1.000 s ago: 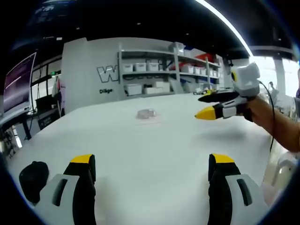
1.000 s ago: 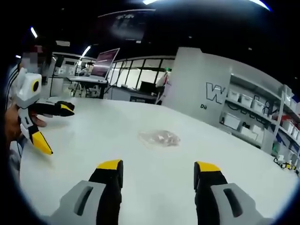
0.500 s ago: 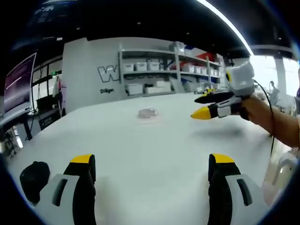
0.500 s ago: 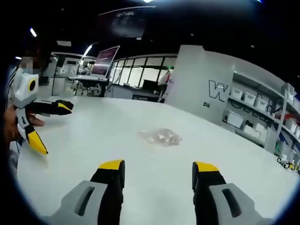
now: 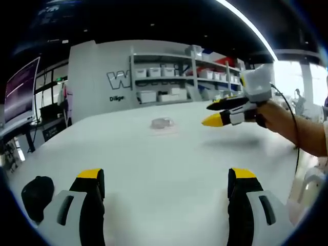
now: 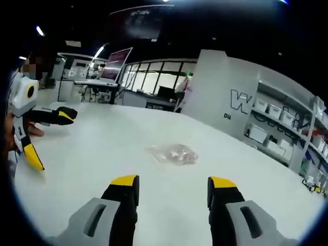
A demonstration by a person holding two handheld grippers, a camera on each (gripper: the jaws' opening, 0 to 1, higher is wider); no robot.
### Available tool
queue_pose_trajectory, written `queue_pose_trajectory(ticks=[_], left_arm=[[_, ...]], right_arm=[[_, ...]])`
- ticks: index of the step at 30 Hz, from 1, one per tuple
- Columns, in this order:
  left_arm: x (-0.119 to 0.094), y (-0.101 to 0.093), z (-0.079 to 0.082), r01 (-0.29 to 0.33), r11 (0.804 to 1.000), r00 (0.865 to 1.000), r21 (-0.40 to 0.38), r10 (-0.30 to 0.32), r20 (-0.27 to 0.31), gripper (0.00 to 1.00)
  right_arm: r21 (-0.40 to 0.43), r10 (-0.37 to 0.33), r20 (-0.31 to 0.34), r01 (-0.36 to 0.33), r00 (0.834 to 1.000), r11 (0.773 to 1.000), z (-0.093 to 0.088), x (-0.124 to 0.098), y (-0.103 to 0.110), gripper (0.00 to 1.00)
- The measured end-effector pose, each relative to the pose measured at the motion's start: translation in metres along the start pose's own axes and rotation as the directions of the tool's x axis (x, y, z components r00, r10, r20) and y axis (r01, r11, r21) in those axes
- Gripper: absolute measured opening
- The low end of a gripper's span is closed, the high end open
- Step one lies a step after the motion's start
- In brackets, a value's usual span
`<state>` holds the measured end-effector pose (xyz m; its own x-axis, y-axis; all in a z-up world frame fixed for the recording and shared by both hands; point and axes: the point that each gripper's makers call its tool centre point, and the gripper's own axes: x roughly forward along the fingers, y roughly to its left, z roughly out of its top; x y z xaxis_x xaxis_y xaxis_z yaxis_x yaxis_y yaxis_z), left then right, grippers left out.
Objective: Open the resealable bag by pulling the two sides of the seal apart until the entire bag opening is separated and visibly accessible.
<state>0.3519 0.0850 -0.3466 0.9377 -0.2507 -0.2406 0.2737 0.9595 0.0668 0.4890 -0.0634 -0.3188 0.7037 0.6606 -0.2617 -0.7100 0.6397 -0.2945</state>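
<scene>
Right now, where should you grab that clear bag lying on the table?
Best guess: pinch the bag at its edge, coming in low along the table, because it lies flat with little sticking up. The seal is too small to make out, so I cannot tell which edge. The right hand-held gripper faces it, open.

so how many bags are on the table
1: a clear resealable bag lies flat mid-table, ahead of the open right gripper, which holds nothing. In the left gripper view it lies farther off, beyond the open left gripper.
</scene>
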Motion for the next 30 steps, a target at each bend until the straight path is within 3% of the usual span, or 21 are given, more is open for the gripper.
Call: queue_pose_trajectory(ticks=[30], left_arm=[[0.002,0.0,0.0,0.0,1.0,1.0,-0.003,0.0,-0.001,0.99]], right_arm=[[-0.045,0.015,-0.025,-0.016,1.0,0.999,-0.006,0.019,-0.005,0.4]])
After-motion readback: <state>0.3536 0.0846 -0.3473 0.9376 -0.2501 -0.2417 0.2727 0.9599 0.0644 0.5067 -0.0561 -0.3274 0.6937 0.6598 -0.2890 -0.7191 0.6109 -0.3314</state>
